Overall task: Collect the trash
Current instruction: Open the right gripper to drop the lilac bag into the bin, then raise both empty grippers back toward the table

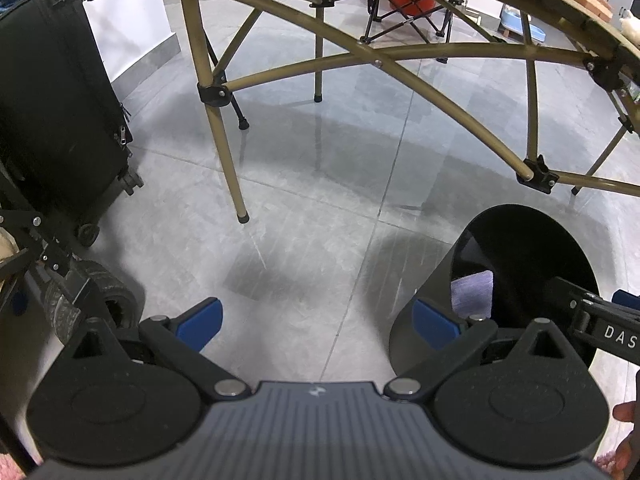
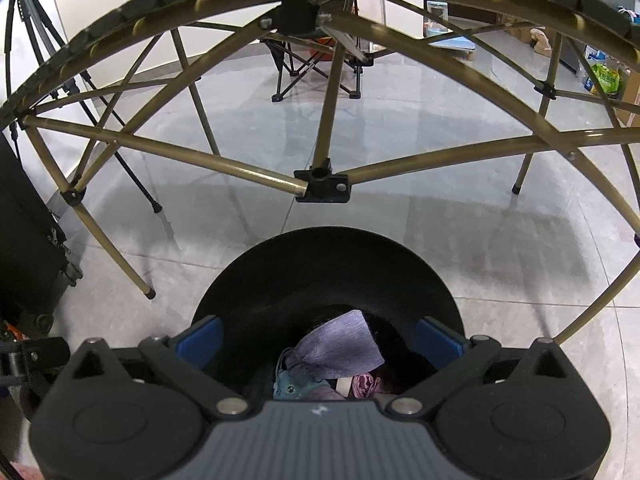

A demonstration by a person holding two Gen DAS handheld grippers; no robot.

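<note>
A black round trash bin [image 2: 328, 268] stands on the grey tiled floor, right below my right gripper [image 2: 320, 340], which is open and empty over its mouth. Inside lie a lilac crumpled sheet [image 2: 340, 344], a teal scrap [image 2: 292, 384] and a pink wad [image 2: 362, 386]. In the left wrist view the bin [image 1: 532, 256] is at the lower right, with the lilac sheet [image 1: 472, 292] showing inside. My left gripper [image 1: 316, 324] is open and empty above bare floor, left of the bin. The right gripper's body [image 1: 600, 320] reaches over the bin.
A folding table with tan legs [image 1: 224, 128] and cross bars [image 2: 320, 184] arches overhead. A black suitcase [image 1: 52, 100] stands at the left, with a wheeled frame [image 1: 92, 300] below it. A camp chair [image 2: 316, 64] and a tripod [image 2: 48, 48] stand farther back.
</note>
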